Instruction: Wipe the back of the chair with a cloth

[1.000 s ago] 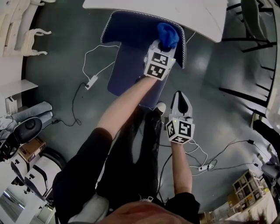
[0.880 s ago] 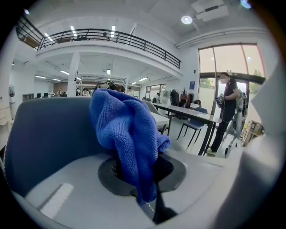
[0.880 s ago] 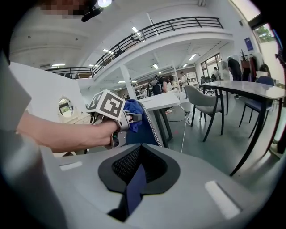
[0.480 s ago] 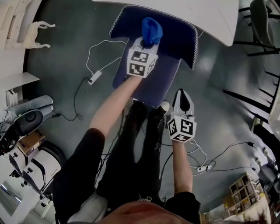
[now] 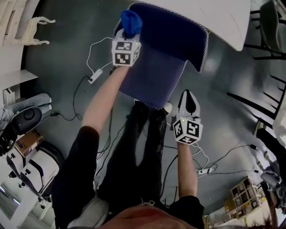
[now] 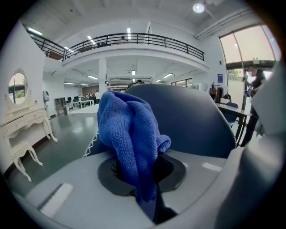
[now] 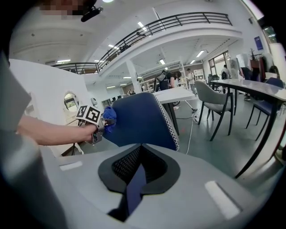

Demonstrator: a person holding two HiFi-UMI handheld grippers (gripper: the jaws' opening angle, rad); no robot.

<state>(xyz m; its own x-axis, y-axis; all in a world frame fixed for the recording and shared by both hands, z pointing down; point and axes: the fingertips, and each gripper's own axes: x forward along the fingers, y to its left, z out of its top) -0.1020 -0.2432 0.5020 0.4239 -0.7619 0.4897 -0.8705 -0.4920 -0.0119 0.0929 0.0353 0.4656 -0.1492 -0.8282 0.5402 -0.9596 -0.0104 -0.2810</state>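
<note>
The dark blue chair back (image 5: 165, 49) with white edge stitching stands just ahead of the person's legs in the head view. My left gripper (image 5: 129, 32) is at the chair back's upper left corner, shut on a bunched blue cloth (image 5: 131, 21) that presses against that edge. In the left gripper view the cloth (image 6: 129, 129) stands up out of the jaws, with the chair back (image 6: 192, 120) right behind it. My right gripper (image 5: 187, 102) hangs lower right of the chair, apart from it, jaws shut with nothing held. From the right gripper view the chair (image 7: 138, 120) and the cloth (image 7: 109, 117) lie ahead.
A white table (image 5: 214, 13) overhangs the chair's far side. Cables and a power strip (image 5: 94, 80) lie on the grey floor at left, another strip (image 5: 210, 171) at right. White ornate furniture (image 5: 35, 27) stands far left, black chairs (image 5: 268, 27) far right.
My left gripper has swept the cloth leftward along the top of the chair back, from its right corner to its left corner. The right gripper has stayed about where it was.
</note>
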